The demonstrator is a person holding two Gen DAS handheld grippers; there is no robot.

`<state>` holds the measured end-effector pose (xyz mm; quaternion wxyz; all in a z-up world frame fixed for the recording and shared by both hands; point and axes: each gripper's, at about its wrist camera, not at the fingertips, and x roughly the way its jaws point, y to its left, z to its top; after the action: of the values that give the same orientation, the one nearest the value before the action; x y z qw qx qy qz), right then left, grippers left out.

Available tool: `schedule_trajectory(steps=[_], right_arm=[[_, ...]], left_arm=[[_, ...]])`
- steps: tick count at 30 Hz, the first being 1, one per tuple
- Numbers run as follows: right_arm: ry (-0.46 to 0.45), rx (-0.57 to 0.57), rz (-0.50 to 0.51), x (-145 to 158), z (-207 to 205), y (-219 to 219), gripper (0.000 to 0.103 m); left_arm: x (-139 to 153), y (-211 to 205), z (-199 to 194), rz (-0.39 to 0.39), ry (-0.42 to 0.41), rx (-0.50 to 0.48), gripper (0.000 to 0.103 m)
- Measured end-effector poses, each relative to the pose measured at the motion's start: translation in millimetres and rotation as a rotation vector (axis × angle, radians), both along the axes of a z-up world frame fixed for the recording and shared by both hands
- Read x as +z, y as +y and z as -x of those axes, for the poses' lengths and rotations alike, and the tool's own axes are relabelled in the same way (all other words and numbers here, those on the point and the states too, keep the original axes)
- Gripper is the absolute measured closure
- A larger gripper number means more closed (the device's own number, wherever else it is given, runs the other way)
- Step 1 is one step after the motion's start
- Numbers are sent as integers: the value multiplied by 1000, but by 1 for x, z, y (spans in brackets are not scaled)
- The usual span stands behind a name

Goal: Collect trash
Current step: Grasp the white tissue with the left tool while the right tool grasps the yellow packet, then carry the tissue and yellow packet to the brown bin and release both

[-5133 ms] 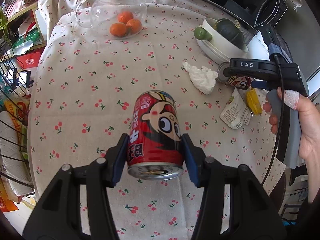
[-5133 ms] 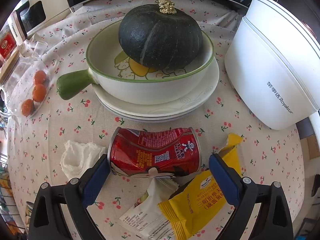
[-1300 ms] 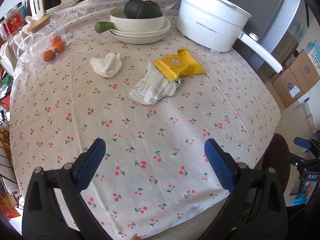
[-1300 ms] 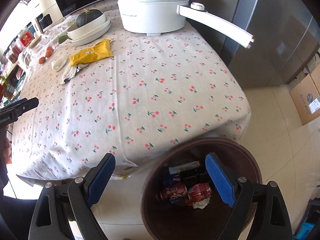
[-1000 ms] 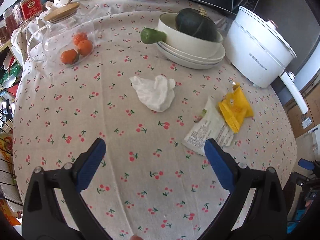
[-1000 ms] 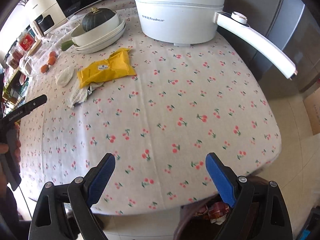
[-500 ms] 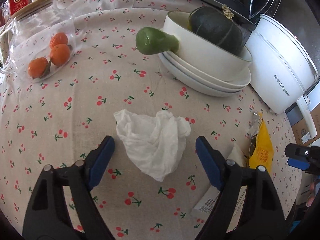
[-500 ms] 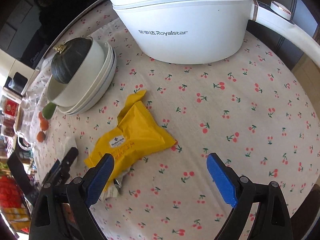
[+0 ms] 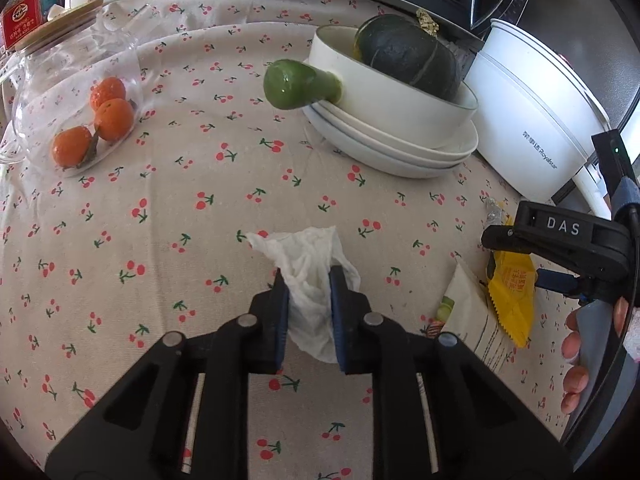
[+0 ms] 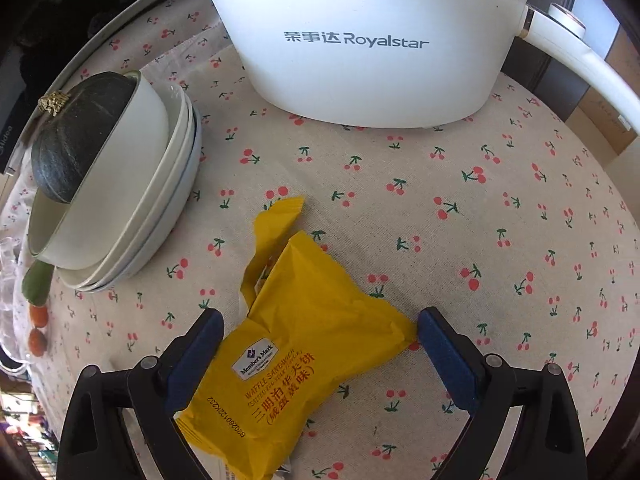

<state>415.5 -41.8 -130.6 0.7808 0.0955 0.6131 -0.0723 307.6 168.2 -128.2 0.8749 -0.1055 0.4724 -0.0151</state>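
The left gripper is clenched on the crumpled white tissue, which bulges out ahead of the fingertips and hangs down a little behind them; most of it looks to be resting on the cherry-print cloth of the worktop, so I would say the lift has not begun.

The right gripper is spread wide and grasping nothing. The yellow snack wrapper lies flat on the worktop directly between its two blue pads. The left pad overlaps the printed end of the packet, and the right pad sits just beside the packet's pointed corner. The wrapper's long axis runs slantwise, from its torn tail up near the stack of bowls down toward the base of the gripper, so the fingers straddle its broad body, not its length. In my judgement, closing them where they stand should crumple the packet inward and catch it. They may need to come lower first, though I cannot tell how far above the cloth they are.

A second, pale wrapper lies partly under the yellow one, seen from the left camera beside the right gripper. It is nearer the right hand than the left. The white electric pot and the squash in the bowls stand beyond, well out of the way.
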Motion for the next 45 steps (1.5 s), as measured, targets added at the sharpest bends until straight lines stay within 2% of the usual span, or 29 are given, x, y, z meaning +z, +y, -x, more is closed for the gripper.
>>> schedule_trajectory(steps=[1, 3, 7, 9, 18, 24, 32, 41, 45], right_arm=[[0, 18, 24, 0, 2, 1, 16], [-3, 62, 35, 2, 7, 2, 23], [-11, 117, -27, 8, 16, -8, 35], [-11, 136, -52, 12, 21, -17, 36], [-57, 195, -112, 51, 56, -73, 38], [-82, 249, -102, 79, 92, -111, 38], [-102, 315, -81, 97, 151, -167, 38], [-108, 365, -91, 105, 206, -204, 38], [-115, 381, -95, 103, 228, -222, 38]], left_arm=[[0, -1, 3, -7, 3, -4, 84], [2, -3, 10, -6, 9, -11, 85], [9, -8, 19, -12, 15, -24, 86], [16, -13, 23, -16, 15, -27, 87], [52, -35, 55, -61, -12, -59, 87], [56, -61, 84, -73, 4, -91, 87], [68, -100, 127, -65, 2, -145, 87], [72, -137, 168, -4, -1, -189, 87], [71, -160, 180, -3, -2, -238, 87]])
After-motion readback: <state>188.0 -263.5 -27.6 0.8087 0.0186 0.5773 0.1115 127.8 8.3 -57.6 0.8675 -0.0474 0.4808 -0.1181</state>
